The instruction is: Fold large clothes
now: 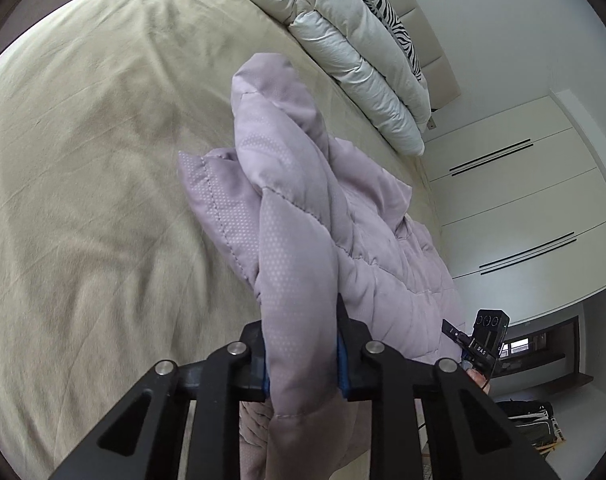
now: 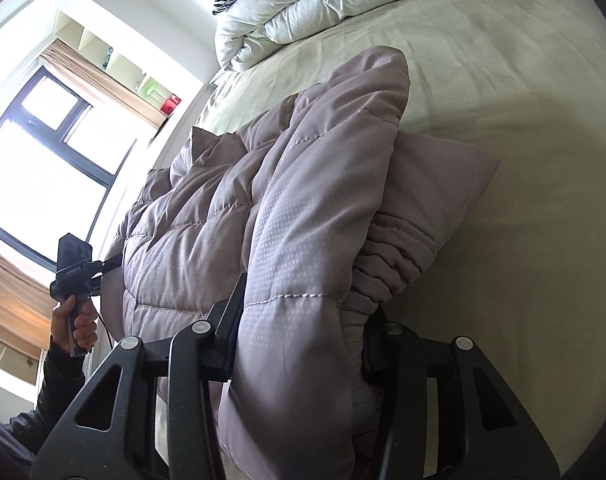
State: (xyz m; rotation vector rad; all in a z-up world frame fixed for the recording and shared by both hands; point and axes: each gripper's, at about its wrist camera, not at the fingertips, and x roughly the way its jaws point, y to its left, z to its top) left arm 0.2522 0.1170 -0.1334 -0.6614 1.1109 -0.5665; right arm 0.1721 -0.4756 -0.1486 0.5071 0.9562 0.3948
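Mostly beige bedsheet (image 1: pixel 83 200), white duvet (image 1: pixel 343 40) at headboard, wardrobe (image 1: pixel 523 200) beyond.

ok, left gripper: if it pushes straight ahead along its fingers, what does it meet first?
The left gripper is shut on the lilac puffer jacket, so that bunched fabric fills the line ahead. Beyond it probably comes the beige bedsheet, though depth is unclear in the fisheye view.
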